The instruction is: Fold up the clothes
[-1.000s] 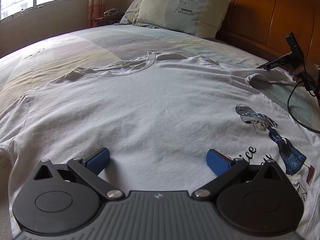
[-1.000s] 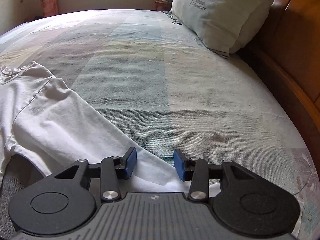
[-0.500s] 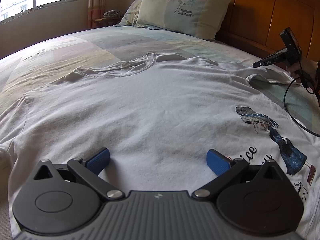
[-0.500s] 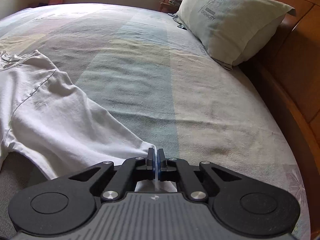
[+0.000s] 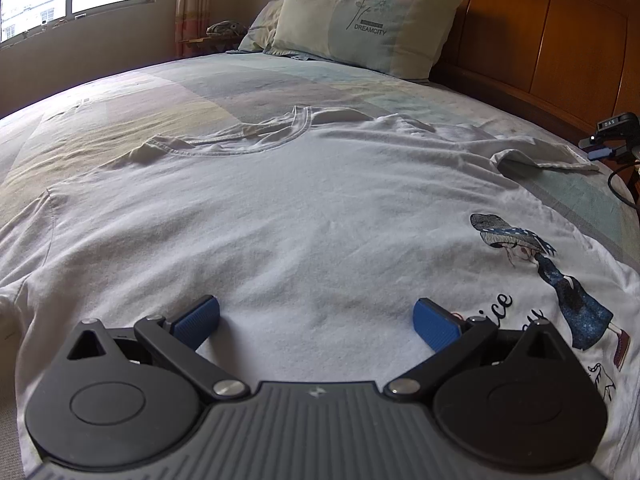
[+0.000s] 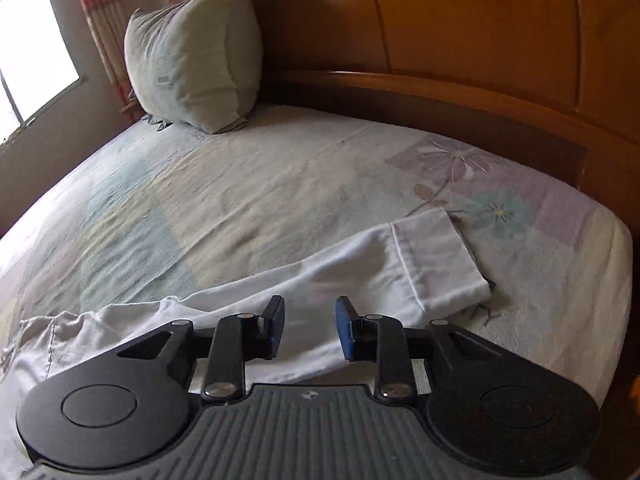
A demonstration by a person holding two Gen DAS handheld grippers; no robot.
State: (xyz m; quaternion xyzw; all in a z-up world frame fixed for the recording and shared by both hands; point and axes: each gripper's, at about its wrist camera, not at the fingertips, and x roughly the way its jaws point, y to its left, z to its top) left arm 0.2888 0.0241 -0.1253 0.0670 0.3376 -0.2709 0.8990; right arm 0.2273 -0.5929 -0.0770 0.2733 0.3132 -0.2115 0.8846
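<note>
One white T-shirt point(image 5: 280, 216) lies spread flat on the bed point(image 5: 168, 92), its sleeve point(image 6: 424, 264) reaching near the mattress edge. One pillow point(image 5: 368, 28) reads "DREAMCITY". Your left gripper point(image 5: 316, 320) hovers with jaws wide and empty over the shirt; your right gripper point(image 6: 310, 326) has its jaws opening above the sleeve, gripping nothing.

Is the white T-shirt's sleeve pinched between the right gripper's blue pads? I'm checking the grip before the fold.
No: the right gripper has its opening jaws apart, and the sleeve lies flat on the bedsheet beyond them.
</note>
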